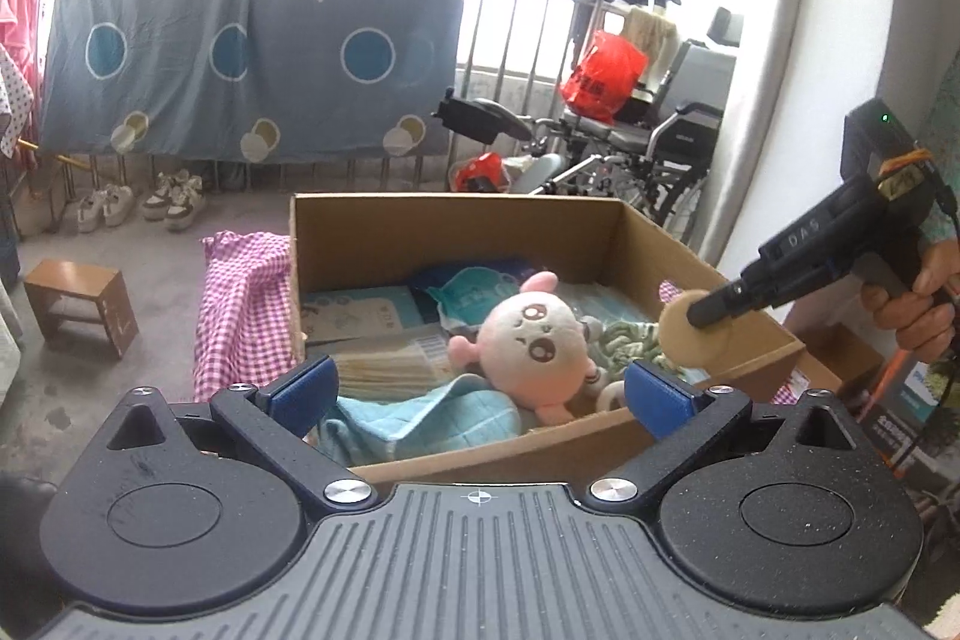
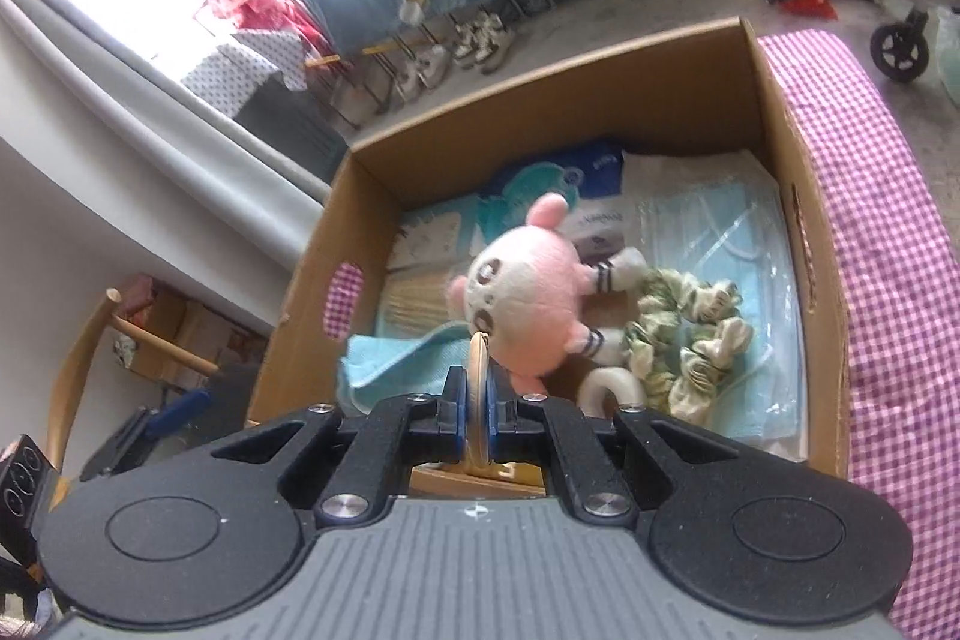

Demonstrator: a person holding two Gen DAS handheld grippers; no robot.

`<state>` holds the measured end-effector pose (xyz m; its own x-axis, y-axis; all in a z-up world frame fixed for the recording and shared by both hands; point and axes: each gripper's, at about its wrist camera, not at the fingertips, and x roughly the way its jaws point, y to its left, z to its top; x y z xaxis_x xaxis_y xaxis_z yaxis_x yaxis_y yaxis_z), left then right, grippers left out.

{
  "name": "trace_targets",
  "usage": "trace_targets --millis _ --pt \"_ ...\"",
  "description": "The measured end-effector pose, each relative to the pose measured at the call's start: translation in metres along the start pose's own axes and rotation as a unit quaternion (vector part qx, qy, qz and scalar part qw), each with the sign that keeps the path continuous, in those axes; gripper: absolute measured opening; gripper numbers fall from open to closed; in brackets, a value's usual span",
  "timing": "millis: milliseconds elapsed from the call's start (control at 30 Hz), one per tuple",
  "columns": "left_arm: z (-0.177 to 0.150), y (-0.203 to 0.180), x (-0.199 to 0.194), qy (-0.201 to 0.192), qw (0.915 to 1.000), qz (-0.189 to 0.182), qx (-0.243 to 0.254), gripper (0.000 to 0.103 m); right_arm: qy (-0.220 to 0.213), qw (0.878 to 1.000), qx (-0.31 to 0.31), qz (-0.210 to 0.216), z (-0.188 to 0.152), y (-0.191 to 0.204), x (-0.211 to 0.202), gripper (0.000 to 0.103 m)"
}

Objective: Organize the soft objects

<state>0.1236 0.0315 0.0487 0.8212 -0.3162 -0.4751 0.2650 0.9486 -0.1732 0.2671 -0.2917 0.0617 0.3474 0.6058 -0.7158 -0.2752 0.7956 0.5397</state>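
A cardboard box (image 1: 606,451) (image 2: 600,100) stands on a pink checked cloth (image 1: 240,316) (image 2: 888,232). Inside lie a pink plush toy (image 1: 534,334) (image 2: 528,292), a light blue towel (image 1: 420,415) (image 2: 396,358), a green scrunchie (image 1: 630,337) (image 2: 690,334), a pack of blue face masks (image 2: 732,232) and tissue packs (image 1: 474,292). My left gripper (image 1: 477,394) is open and empty at the box's near wall. My right gripper (image 2: 478,415) is shut on a flat tan round pad (image 1: 696,328) (image 2: 478,376), held over the box's right rim.
A small wooden stool (image 1: 81,298) stands on the floor at left. Shoes (image 1: 141,205) line a railing hung with a blue sheet (image 1: 252,52). A wheelchair (image 1: 624,142) is behind the box. A wooden chair (image 2: 90,364) is beside it.
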Motion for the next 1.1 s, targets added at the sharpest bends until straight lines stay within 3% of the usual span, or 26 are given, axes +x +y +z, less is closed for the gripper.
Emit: trace_targets --millis 100,300,567,667,733,800,833,1000,1100 --pt "0.002 0.012 0.002 -0.005 1.0 0.007 -0.004 0.102 0.053 0.998 0.003 -0.023 0.01 -0.013 0.019 0.007" --pt "0.006 0.026 0.013 -0.004 0.9998 0.016 -0.006 0.102 0.159 0.987 0.008 -0.022 0.021 -0.029 0.056 0.007" --pt "0.006 0.034 0.022 0.003 0.9998 0.017 -0.01 0.102 0.232 0.972 -0.007 -0.035 0.026 -0.033 0.093 0.009" --pt "0.006 0.036 0.024 0.006 0.9998 0.015 -0.011 0.102 0.246 0.967 -0.023 -0.065 0.026 -0.033 0.102 0.016" --pt "0.006 0.037 0.025 0.009 0.9998 0.015 -0.011 0.102 0.25 0.964 -0.033 -0.085 0.026 -0.032 0.103 0.025" --pt "0.006 0.037 0.025 0.008 0.9998 0.015 -0.009 0.102 0.246 0.963 -0.044 -0.099 0.028 -0.031 0.101 0.045" --pt "0.006 0.037 0.024 0.008 0.9998 0.015 -0.008 0.102 0.241 0.964 -0.047 -0.104 0.029 -0.03 0.099 0.048" --pt "0.005 0.038 0.023 0.009 0.9998 0.016 -0.012 0.102 0.209 0.97 -0.054 -0.108 0.034 -0.029 0.088 0.045" --pt "0.005 0.038 0.021 0.01 0.9997 0.017 -0.012 0.102 0.212 0.969 -0.055 -0.114 0.033 -0.031 0.095 0.043"
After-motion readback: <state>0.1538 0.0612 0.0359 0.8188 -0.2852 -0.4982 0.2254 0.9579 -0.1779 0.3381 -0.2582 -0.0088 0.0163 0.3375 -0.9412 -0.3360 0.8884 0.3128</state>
